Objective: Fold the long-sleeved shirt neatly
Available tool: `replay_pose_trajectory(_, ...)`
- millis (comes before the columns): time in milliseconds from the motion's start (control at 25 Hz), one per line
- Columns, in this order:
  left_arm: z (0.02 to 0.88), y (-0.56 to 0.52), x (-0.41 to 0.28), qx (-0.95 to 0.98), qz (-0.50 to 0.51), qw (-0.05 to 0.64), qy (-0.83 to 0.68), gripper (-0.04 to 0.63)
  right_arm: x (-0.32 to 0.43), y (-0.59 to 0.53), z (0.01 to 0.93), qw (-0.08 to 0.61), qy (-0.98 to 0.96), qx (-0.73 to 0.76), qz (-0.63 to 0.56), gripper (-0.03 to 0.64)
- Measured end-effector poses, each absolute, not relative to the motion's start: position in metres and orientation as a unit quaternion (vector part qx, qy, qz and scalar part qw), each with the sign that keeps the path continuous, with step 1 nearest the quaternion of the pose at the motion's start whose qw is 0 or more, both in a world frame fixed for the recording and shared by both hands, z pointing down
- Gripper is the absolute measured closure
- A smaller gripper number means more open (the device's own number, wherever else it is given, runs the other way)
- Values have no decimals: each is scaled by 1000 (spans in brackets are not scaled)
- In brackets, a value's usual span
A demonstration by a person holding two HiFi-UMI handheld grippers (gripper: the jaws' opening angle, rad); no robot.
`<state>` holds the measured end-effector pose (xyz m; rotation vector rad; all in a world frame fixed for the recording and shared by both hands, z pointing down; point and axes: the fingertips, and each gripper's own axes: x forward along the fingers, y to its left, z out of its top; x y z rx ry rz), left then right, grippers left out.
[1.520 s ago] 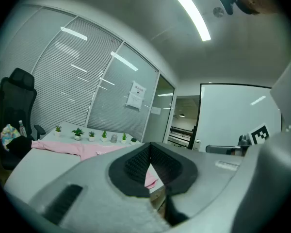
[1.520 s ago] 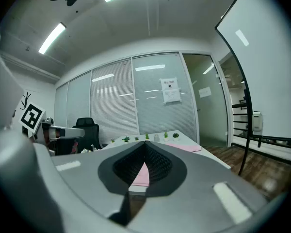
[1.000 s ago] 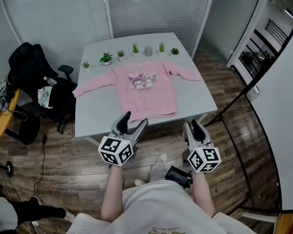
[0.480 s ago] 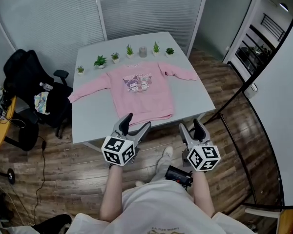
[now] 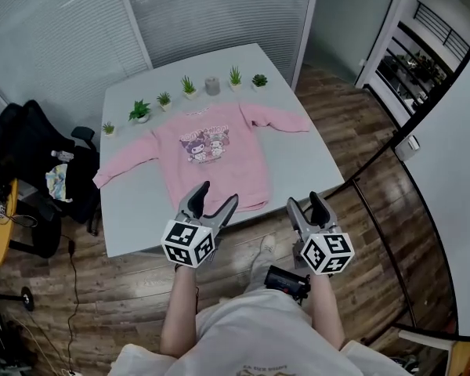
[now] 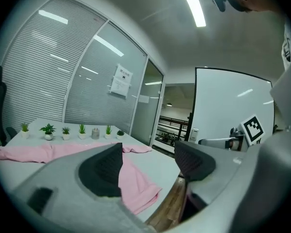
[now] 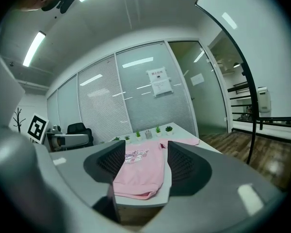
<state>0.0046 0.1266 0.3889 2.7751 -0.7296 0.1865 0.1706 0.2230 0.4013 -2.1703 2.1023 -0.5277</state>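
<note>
Head view first. The long-sleeved shirt (image 5: 215, 159) lies flat on the worktop (image 5: 137, 214), straight ahead of the person. The hem is nearest, the collar is far, and the body's long axis runs directly away. Its sleeves splay out, one to each side.

The left hand-held gripper (image 5: 217, 194) hangs just short of the near edge, lined up with the hem. Its jaws are spread and empty, and they have just been easing in a touch. The right hand-held gripper (image 5: 305, 200) sits off the hem's right corner. Its jaws are wide apart after just opening, with nothing between them. I'd call the left the nearer of the two to the cloth.

Left gripper view now. The left hand-held gripper (image 6: 148, 149) has its pads well apart and nothing clamped. The shirt (image 6: 136, 183) lies ahead and to the left of the gap, with its hem corner drooping toward the worktop (image 6: 157, 165) edge.

Right gripper view. The right hand-held gripper (image 7: 145, 152) has open jaws that frame the shirt (image 7: 138, 176) dead centre, hem first. A strip of worktop (image 7: 166, 181) shows beside it, and there's no contact yet.

Reaching forward to the hem looks like the call.
</note>
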Motion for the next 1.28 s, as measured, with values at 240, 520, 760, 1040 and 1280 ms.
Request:
replay_pose_trajectory(240, 410, 65, 74, 958, 79, 146, -236, 272, 230, 164, 420, 27, 675, -712, -192, 350)
replay_pose_trajectory(520, 441, 12, 128, 949, 112, 170, -241, 278, 288, 105, 451, 17, 672, -704, -228, 351)
replay_pose_trajectory(760, 457, -33, 157, 939, 132, 179, -263, 281, 328, 57, 467, 19, 676, -692, -251, 351)
replay_pose_trajectory(1040, 479, -71, 182, 927, 146, 198, -282, 284, 360, 12, 492, 6, 678, -681, -276, 351)
replay_pose_trajectory(1280, 507, -89, 202, 921, 163, 212, -283, 286, 379, -12, 522, -1, 673, -674, -304, 351)
